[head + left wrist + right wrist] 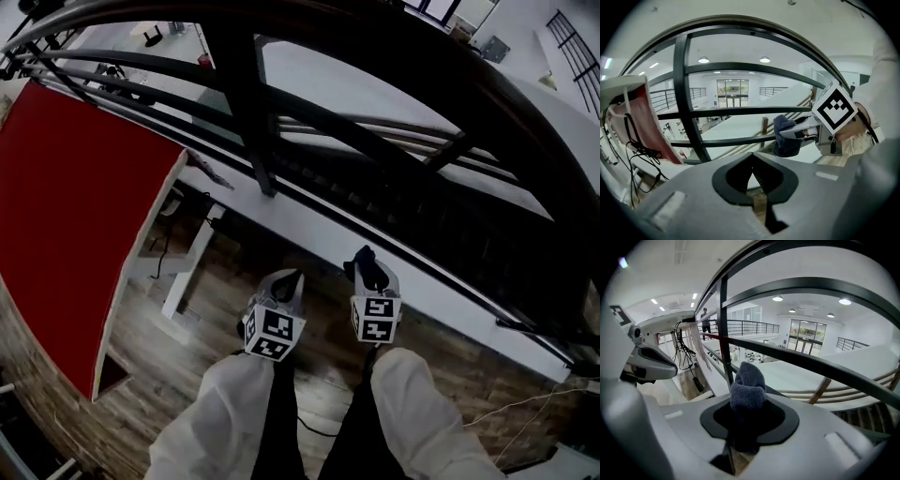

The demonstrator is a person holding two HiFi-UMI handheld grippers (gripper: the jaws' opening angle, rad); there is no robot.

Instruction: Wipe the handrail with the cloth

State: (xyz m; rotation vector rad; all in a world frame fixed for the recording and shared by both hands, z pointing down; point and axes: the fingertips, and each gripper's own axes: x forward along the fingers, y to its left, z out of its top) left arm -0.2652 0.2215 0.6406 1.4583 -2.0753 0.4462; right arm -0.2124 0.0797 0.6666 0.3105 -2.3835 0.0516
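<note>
While the right tongs (746, 414) are clenched on the cloth (748, 380), the left tongs (752, 161) are closed on nothing, their two dark pads meeting at the tips. The cloth is a dark blue-grey towelling piece. It is bunched between the jaws of the right tongs and stands out past their tips as a rounded lump.

Seen from the head view, both tongs are held low and side by side, near each other but apart. Each has its marker cube (274, 335) turned toward the camera, and a white sleeve (220, 412) leads back from each one. The cloth points forward, toward the lower bars (736, 139). It is well under the handrail (469, 98), the thick dark curved rail at the top, and does not touch it. It lies at the height of the lower bars; if it touches one of them I cannot tell.

Under the tongs is a wooden floor (211, 328). Before them is a white ledge (328, 230) below the bars, and far to the left is a big red panel (75, 206).
</note>
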